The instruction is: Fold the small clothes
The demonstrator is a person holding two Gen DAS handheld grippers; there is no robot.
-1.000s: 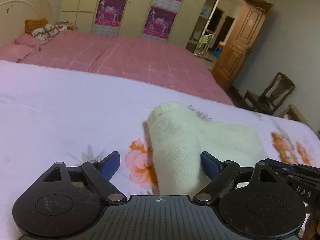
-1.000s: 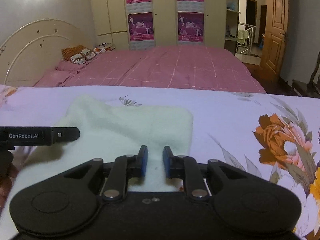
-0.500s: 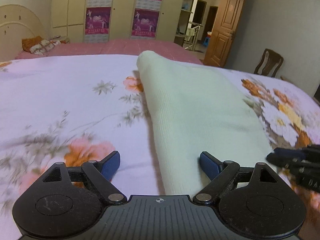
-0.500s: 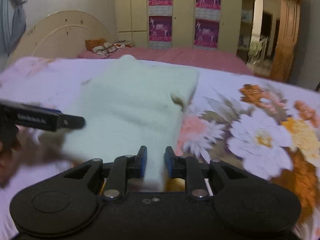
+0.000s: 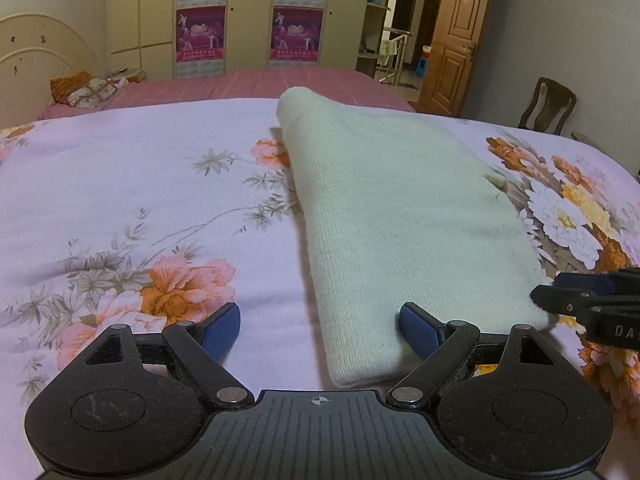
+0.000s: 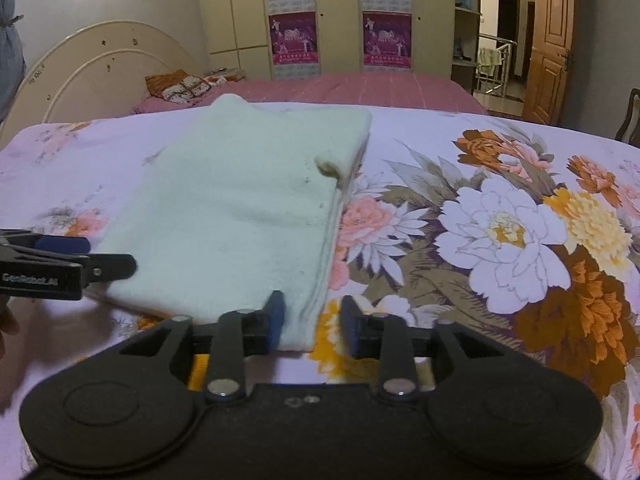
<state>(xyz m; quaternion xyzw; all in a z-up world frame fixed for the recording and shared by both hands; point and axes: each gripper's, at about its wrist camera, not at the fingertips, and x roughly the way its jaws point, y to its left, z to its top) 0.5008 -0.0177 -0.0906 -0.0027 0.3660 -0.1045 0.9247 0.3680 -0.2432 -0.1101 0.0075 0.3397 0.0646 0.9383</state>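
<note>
On the flowered bed sheet (image 5: 120, 184), from my left wrist view, the folded pale green garment (image 5: 400, 216) lies flat. My left hand-held gripper (image 5: 320, 330) stands wide open over its near left corner; one pad sits on the cloth, the other over the bare sheet.

From my right wrist view, the garment (image 6: 240, 216) lies to the left of the big white flower. My right hand-held gripper (image 6: 311, 326) has just been opening; the near right corner of the cloth is between its jaws, not pressed.
</note>
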